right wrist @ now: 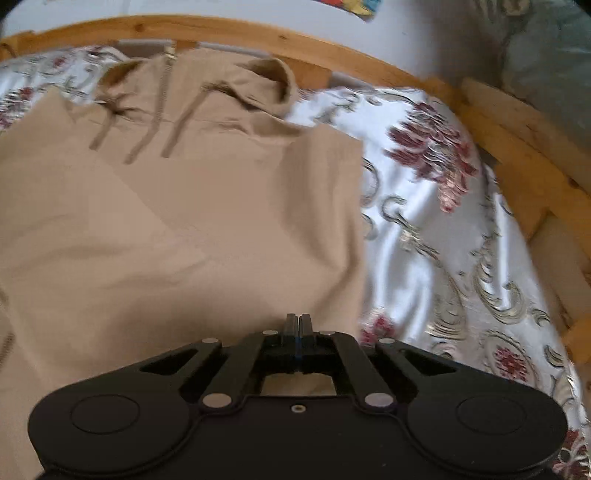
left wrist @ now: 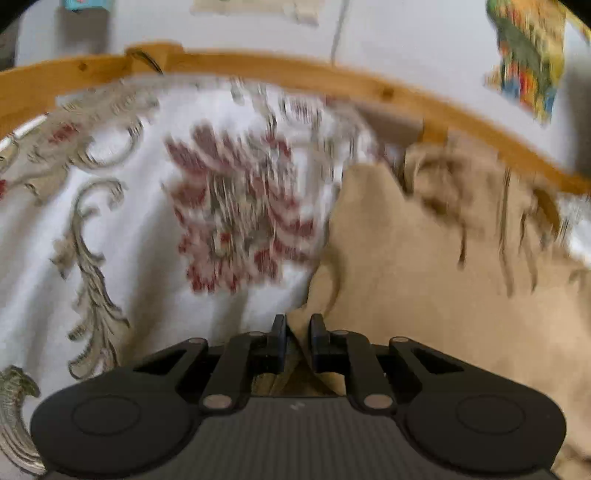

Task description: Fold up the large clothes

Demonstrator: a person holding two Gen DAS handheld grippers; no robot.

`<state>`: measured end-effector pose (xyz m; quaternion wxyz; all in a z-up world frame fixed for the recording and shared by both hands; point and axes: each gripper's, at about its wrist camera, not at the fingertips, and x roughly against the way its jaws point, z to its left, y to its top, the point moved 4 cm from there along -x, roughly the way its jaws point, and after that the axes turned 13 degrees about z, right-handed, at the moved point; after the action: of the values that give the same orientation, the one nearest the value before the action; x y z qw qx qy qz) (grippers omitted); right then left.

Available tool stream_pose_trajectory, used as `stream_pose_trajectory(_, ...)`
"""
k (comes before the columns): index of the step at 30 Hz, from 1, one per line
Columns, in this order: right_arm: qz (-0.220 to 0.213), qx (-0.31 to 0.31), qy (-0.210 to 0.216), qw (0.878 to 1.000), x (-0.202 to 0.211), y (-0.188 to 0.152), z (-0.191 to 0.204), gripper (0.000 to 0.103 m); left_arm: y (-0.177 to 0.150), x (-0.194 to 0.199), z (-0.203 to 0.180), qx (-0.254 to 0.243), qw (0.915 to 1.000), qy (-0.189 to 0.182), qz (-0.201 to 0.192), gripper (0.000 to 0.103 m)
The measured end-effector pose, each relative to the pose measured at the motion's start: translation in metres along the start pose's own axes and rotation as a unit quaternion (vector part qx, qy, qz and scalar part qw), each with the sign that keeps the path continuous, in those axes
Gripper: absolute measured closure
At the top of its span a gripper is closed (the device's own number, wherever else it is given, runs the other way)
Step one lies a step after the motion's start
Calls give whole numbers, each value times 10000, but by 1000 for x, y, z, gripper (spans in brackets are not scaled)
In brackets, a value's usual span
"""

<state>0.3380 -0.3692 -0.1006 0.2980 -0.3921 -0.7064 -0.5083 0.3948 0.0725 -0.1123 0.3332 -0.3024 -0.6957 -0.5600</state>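
The left gripper point(left wrist: 298, 325) clamps a fold of the beige hoodie point(right wrist: 207, 206) lying on the floral bedspread point(right wrist: 424, 221), while the right gripper point(right wrist: 299, 325) hovers over it, fingers pressed together.

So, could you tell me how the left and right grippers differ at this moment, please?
The left gripper has a fold of the beige hoodie pinched between its fingers, with a narrow gap left; the right gripper is shut tight, fingers touching, with no cloth visibly between them. The left one sits at the hoodie's edge beside the floral bedspread; the right one is over the hoodie's flat body. Both are black and point toward the wooden bed frame.
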Motion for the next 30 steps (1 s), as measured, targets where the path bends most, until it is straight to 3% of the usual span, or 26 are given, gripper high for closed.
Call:
stream_pose_trajectory(2,72,-151,17,9999,-9,-1,-9,103,-2,-8,5,146,9997,-109,187,87)
stream_pose_trajectory(4,-127,-205,24,9997,-4,3,-9,100,1,-6,8,258,9993,-144,209,77)
stream_pose_trajectory(5,-254,-122,86,9996,0,9,-5,87,2,-6,9,326,9992,-132,208,74)
stream_pose_trajectory(9,-720,421,836,9930,13,59,38,67,2,-10,15,606,9975,-203,286,64)
stream_pose_trajectory(11,-837,832,1263,9849,15,94,78,65,1,-10,17,722,9968,-218,277,63)
stream_pose_trajectory(14,-904,1408,2094,9634,20,144,152,66,-4,-8,18,907,9954,-215,219,64)
stream_pose_trajectory(17,-921,2027,2994,9278,23,181,229,68,-6,-7,17,1019,9940,-263,306,64)
stream_pose_trajectory(19,-870,2242,3431,9080,21,199,270,69,-6,-5,19,1109,9928,-317,328,65)
stream_pose_trajectory(20,-904,2246,3496,9051,21,207,288,70,-5,-6,21,1147,9922,-336,348,65)
stream_pose_trajectory(22,-996,2265,3253,9127,10,218,310,70,-3,-6,26,1253,9905,-416,380,65)
stream_pose_trajectory(23,-947,2232,2941,9245,1,222,317,71,-3,-7,28,1304,9896,-465,403,65)
stream_pose_trajectory(24,-817,2149,2681,9356,-10,225,321,70,-2,-8,30,1313,9892,-498,417,65)
stream_pose_trajectory(26,-451,1778,2563,9490,-32,227,316,64,0,-10,31,1318,9889,-511,460,65)
stream_pose_trajectory(30,-638,1831,2350,9525,-26,219,301,62,0,-9,38,1697,9816,-741,473,64)
